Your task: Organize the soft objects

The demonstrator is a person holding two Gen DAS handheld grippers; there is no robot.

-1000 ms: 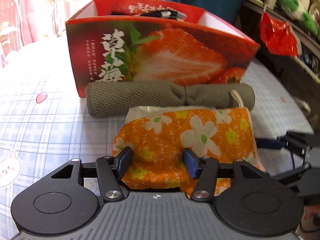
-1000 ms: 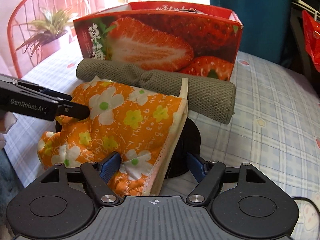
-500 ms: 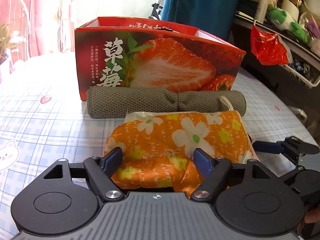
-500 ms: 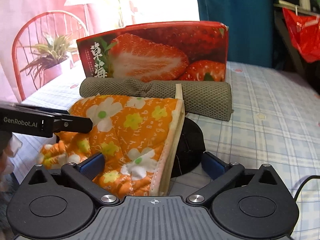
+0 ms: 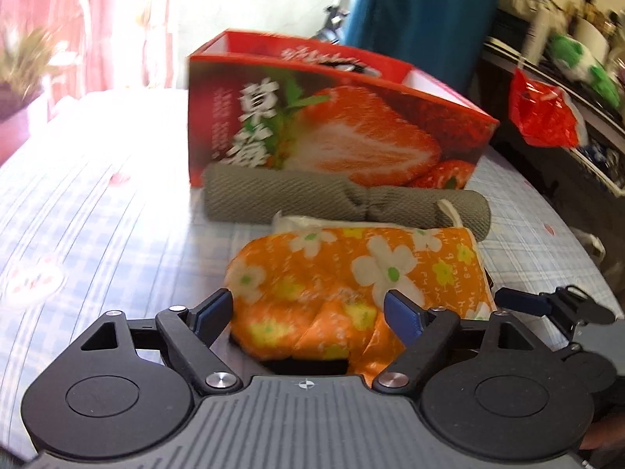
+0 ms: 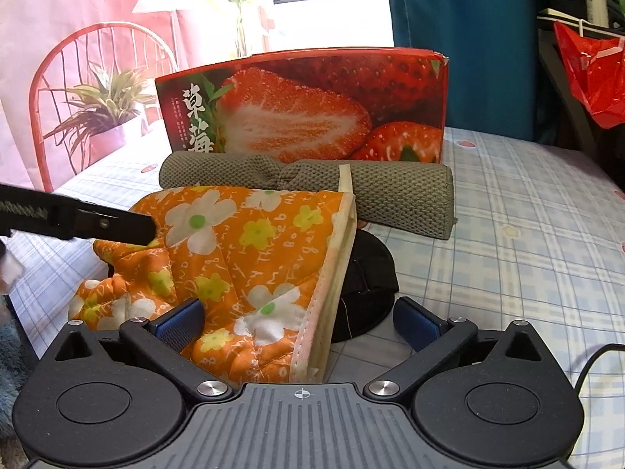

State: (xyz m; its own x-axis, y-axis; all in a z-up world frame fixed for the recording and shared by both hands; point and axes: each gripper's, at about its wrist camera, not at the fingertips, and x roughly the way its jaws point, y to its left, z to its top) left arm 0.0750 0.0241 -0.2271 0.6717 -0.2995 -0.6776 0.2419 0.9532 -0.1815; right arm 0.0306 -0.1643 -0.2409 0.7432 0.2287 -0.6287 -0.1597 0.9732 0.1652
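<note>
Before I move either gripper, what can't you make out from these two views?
- Inside of the strawberry box: left wrist view is blurred; in the right wrist view its front wall hides it.
- Black object under the orange floral cloth: mostly covered in the right wrist view; I can't identify it.
- Grey towel roll: the cloth hides part of its front.
- Shelf clutter: blurred, cut off at the edge.

Right gripper (image 6: 300, 318) at bottom of frame, jaws spread wide after just opening; left pad against orange floral mitt (image 6: 238, 258), right pad clear of it, over checked tablecloth (image 6: 527, 234). Mitt's cream-edged cuff stands up at centre frame, over black round object (image 6: 369, 289). Rolled grey-green towel (image 6: 312, 187) lies behind mitt, against strawberry-print box (image 6: 304, 105). Left gripper (image 6: 148, 226) enters from left edge, tip at mitt's upper left. Red chair (image 6: 101, 62) and potted plant (image 6: 101, 105) at upper left.
</note>
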